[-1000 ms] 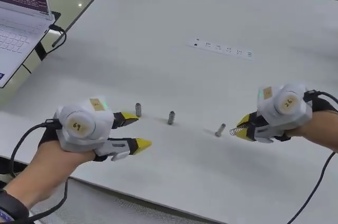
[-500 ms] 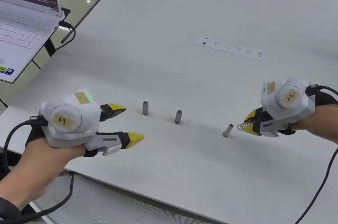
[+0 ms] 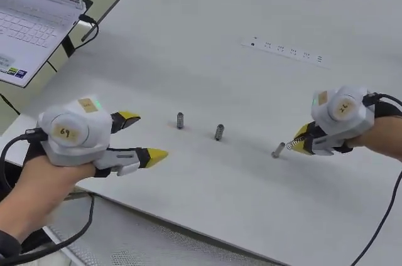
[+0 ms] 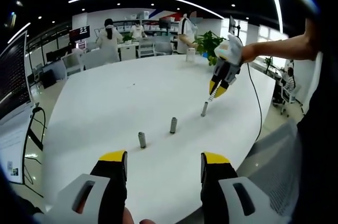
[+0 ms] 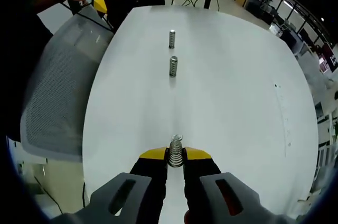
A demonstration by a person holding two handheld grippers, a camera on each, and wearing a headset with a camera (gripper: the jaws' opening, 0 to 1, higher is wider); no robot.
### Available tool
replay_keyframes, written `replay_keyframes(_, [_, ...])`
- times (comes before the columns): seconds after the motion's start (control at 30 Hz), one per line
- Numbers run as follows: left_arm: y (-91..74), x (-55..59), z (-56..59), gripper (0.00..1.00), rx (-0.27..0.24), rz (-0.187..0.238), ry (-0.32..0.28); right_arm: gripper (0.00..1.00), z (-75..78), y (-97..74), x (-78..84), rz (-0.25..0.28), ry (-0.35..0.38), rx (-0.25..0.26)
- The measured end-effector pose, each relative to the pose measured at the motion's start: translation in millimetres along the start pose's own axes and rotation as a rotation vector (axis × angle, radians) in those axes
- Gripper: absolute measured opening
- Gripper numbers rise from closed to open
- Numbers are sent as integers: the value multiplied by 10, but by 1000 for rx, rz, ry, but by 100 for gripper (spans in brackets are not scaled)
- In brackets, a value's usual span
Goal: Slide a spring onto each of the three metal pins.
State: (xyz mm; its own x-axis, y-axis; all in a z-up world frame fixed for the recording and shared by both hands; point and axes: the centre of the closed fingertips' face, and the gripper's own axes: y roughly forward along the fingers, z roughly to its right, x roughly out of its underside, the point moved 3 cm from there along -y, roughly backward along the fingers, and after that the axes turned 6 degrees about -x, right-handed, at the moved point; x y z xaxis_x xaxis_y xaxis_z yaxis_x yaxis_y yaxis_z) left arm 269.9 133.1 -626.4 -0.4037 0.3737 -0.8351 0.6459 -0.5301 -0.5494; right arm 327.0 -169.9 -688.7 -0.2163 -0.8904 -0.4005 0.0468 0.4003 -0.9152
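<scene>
Spring [image 5: 175, 149], clamped between right gripper [image 5: 175, 156] jaws

The rear of the spring [image 5: 176, 150] is hidden between the fingers [image 5: 153, 155] of the right gripper [image 5: 175, 154]. The third pin [image 3: 278, 150] is largely covered by the spring in the right gripper view, and whether the two touch cannot be told. The laptop [image 3: 38, 9] is cut off by the head view's edge.
</scene>
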Motion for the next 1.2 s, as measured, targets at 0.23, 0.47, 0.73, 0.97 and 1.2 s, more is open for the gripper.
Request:
replay_keyframes(0.23, [-35,28,-33,54,-11,-6,-10,9,0,33,-57,-11,-13,-10])
replay_keyframes(0.47, [-67,11,-97,57,-27,-2,-20,9,23,66,-73,-37,-35,-17])
replay_keyframes(0.73, [-79,52,-112,57,-32,-6,-32,9,40,84,-104,-43,-44,-34])
replay_keyframes(0.97, [-90,79,-107,56,-33,-7,-44,9,14,88,-126,-55,-56,-42])
replay_keyframes(1.2, [-106,87,-120,56,-34,-6,-50,9,-19,137,-92,-87,-75,-50])
